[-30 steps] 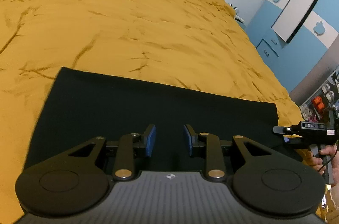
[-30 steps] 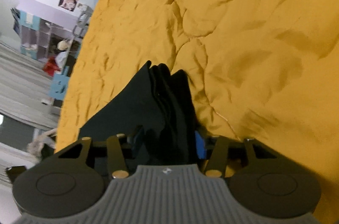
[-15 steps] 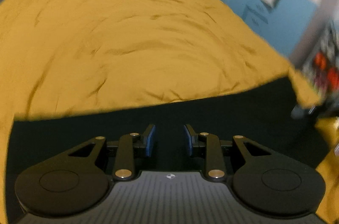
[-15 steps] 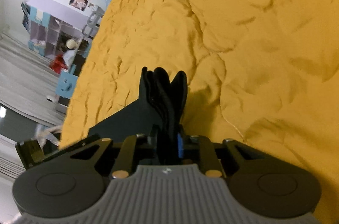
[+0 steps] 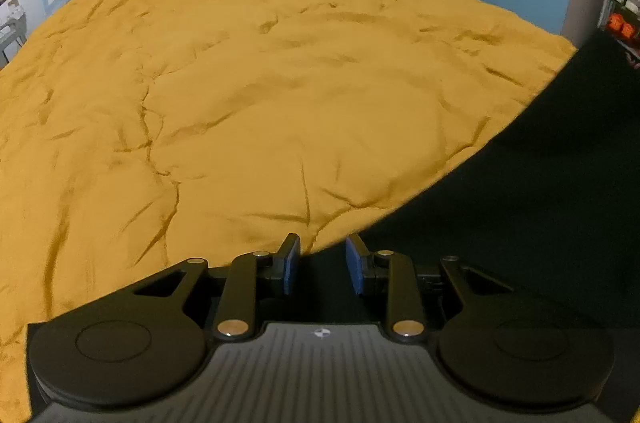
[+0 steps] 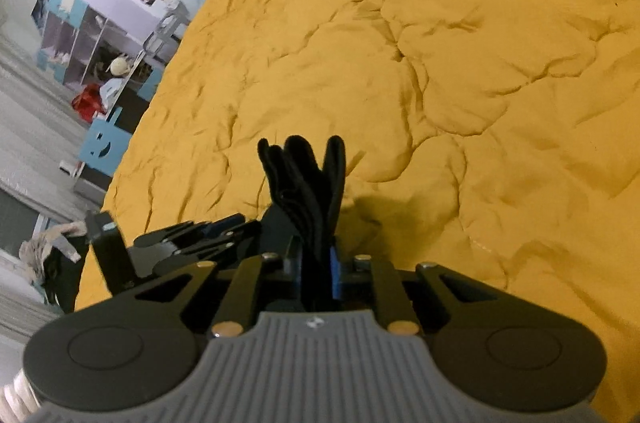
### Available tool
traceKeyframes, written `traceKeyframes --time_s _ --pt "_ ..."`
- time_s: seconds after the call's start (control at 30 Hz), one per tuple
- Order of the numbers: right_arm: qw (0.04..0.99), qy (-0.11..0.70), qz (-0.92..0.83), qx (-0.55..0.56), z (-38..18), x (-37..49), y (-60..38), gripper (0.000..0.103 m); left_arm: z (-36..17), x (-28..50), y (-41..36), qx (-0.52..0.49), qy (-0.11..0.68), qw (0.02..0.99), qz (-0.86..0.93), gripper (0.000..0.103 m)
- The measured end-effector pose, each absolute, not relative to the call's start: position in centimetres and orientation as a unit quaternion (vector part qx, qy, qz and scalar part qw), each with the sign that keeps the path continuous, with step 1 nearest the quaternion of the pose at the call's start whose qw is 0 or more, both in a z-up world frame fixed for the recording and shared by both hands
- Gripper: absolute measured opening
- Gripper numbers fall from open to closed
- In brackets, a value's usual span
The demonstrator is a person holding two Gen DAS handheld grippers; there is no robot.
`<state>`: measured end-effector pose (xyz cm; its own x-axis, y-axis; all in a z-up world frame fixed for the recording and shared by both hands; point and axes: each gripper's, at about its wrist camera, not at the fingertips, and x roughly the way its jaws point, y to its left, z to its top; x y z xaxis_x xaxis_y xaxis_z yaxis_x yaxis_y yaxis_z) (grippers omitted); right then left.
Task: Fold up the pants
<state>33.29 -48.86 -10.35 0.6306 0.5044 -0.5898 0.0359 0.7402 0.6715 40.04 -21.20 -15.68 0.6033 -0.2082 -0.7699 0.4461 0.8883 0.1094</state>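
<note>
You're working over a wide yellow bedspread [image 5: 260,83], wrinkled and running bare all the way up to the far wall. The black pants [image 5: 520,215] are lying along its near right side, their edge slanting up to the right. Your left gripper [image 5: 322,265] is angling down at that edge, jaws partly apart with cloth under them, not pinched. Your right gripper [image 6: 316,273] has just been closing and is clamping a bunched fold of the pants [image 6: 308,179], the cloth sticking up above the bed.
</note>
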Motion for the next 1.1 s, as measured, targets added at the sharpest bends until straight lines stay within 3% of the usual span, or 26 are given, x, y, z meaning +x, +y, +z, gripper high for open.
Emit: traceKeyframes --time_s 0.23,0.33,0.47,0.67,1.1 --pt "0.84 0.398 0.125 0.348 -9.4 33.0 -48.2 0.008 -14.9 34.0 -20.0 0.177 0.416 0.862 -0.229 0.033" --pt "0.837 0.394 0.121 0.361 -8.9 33.0 -48.0 0.007 -15.0 31.4 -20.0 0.18 0.412 0.861 -0.238 0.023" --pt "0.827 0.394 0.117 0.384 -8.0 33.0 -47.8 0.007 -15.1 28.9 -20.3 0.184 0.41 0.858 -0.248 0.019" --pt "0.825 0.389 0.13 0.389 -4.5 33.2 -45.6 0.007 -12.7 26.3 -17.5 0.129 0.404 0.862 -0.278 0.023" --pt "0.824 0.408 0.156 0.363 2.2 36.3 -33.7 0.006 -6.3 24.9 0.1 -0.038 0.354 0.925 -0.132 0.031"
